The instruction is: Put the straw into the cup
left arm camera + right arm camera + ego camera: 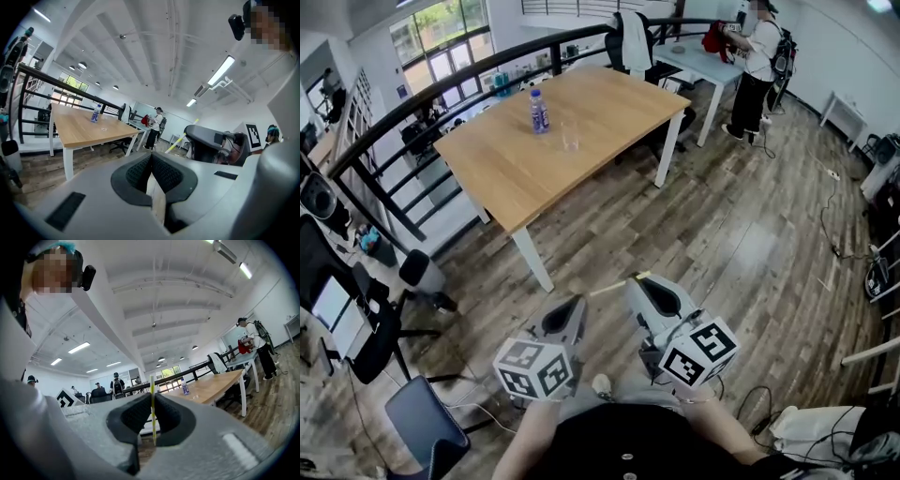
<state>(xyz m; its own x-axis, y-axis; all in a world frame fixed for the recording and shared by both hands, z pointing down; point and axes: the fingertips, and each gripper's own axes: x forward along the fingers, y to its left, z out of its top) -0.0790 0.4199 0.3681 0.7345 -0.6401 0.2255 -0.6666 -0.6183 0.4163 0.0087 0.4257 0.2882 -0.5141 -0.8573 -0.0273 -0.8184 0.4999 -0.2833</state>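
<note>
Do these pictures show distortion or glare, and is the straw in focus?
Head view: the wide lens bends the railing; daylight glares on the floor. Left gripper view: dark corners, ceiling lamp washed out. Right gripper view: the straw is sharp, the corners dark.

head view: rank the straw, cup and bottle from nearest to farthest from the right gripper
1. straw, clamped in the right gripper itself.
2. cup, on the table ahead.
3. bottle, just beyond the cup, to its left.

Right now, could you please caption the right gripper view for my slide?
Right tool pinches a yellow straw upright, wooden table and bottle beyond.
</note>
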